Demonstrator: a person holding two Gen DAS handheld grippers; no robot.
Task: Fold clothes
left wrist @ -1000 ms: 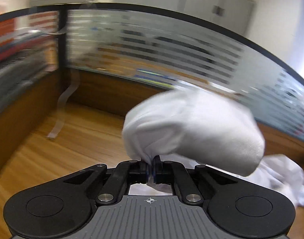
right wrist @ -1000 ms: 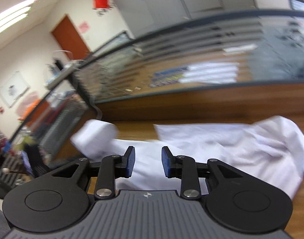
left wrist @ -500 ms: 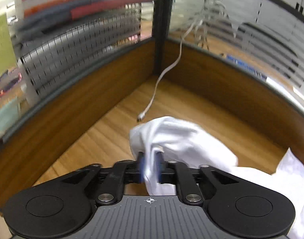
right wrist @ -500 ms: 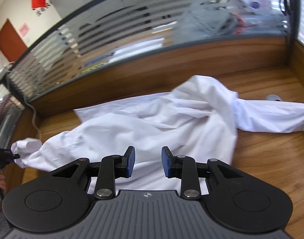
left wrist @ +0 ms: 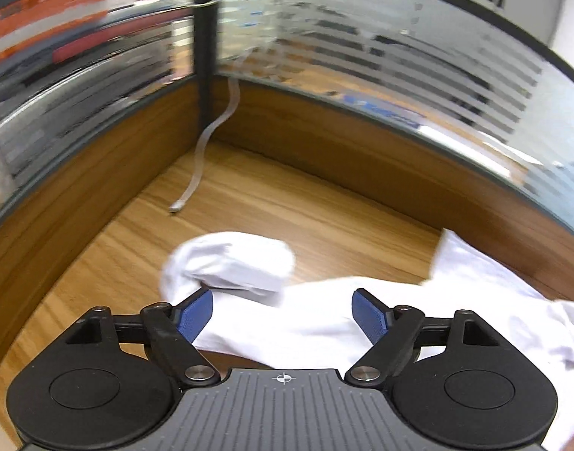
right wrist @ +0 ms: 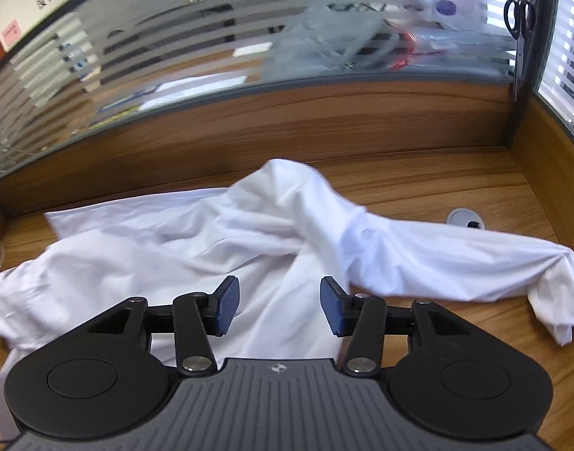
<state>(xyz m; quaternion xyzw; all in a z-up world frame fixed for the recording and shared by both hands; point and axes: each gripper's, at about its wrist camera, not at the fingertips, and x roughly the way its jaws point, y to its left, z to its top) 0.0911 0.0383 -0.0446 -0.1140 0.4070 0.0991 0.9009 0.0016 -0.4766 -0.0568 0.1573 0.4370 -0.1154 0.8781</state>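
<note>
A white long-sleeved shirt [right wrist: 219,240] lies crumpled on the wooden desk [right wrist: 437,180]. Its right sleeve [right wrist: 456,259] stretches out to the right. Its left sleeve [left wrist: 317,319] lies in the left wrist view, with the cuff end [left wrist: 230,263] bunched just beyond the left finger. My left gripper [left wrist: 283,314] is wide open and empty, hovering over that sleeve. My right gripper [right wrist: 279,302] is open and empty, just above the shirt's body.
A white cable [left wrist: 204,150] hangs down into the desk's left corner, its plug resting on the wood. Wood and frosted-glass partitions [right wrist: 249,56] wall the desk at the back and sides. A grey cable grommet [right wrist: 464,218] sits behind the right sleeve. Scissors [right wrist: 518,18] hang at the right corner post.
My left gripper was shut on the sleeve cuff and has opened wide; the cuff dropped onto the desk. My right gripper has opened wider and swung right over the shirt.
</note>
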